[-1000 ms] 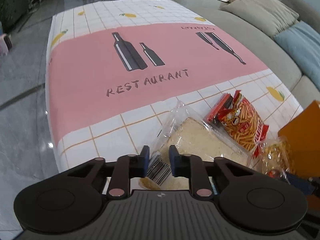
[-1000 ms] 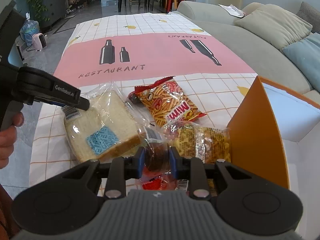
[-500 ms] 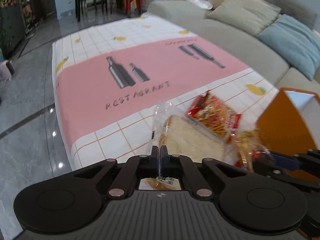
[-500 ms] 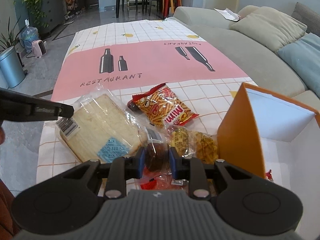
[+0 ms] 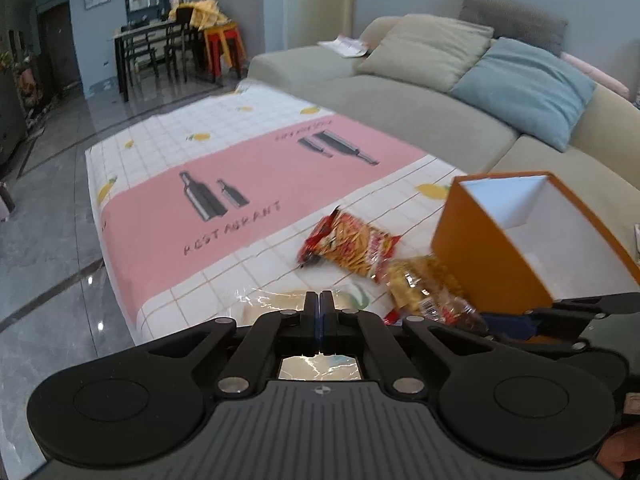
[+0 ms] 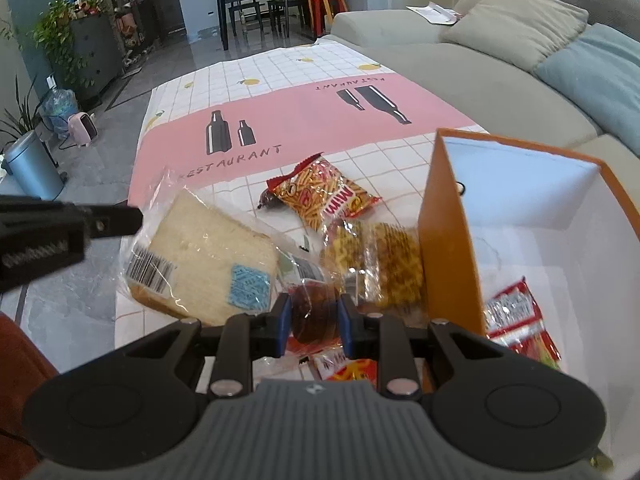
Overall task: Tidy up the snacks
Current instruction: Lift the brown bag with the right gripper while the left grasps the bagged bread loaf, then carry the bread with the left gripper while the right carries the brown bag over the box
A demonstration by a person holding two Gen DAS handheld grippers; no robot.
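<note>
My left gripper (image 5: 320, 300) is shut on the clear wrapper of the bread bag (image 6: 208, 252), and the bag hangs tilted from that corner beside it (image 6: 136, 220). In the right wrist view my right gripper (image 6: 314, 316) is shut on a dark brown wrapped snack (image 6: 312, 312), just left of the orange box (image 6: 448, 232). A red bag of stick snacks (image 6: 324, 196) and a clear bag of yellow biscuits (image 6: 380, 264) lie on the tablecloth beside the box. From the left wrist view the box (image 5: 480, 248) stands at the right, with the right gripper (image 5: 504, 324) low in front of it.
A red packet (image 6: 516, 320) lies inside the box's white interior. Another red wrapper (image 6: 348, 368) shows under my right gripper. The table's left edge (image 5: 116, 280) drops to a shiny floor. A grey sofa (image 5: 400, 104) with cushions runs along the far right.
My left gripper's jaws closed on the bread bag's wrapper, then rose and lifted the bag. My right gripper rose a little toward the box with the brown snack still in it.
</note>
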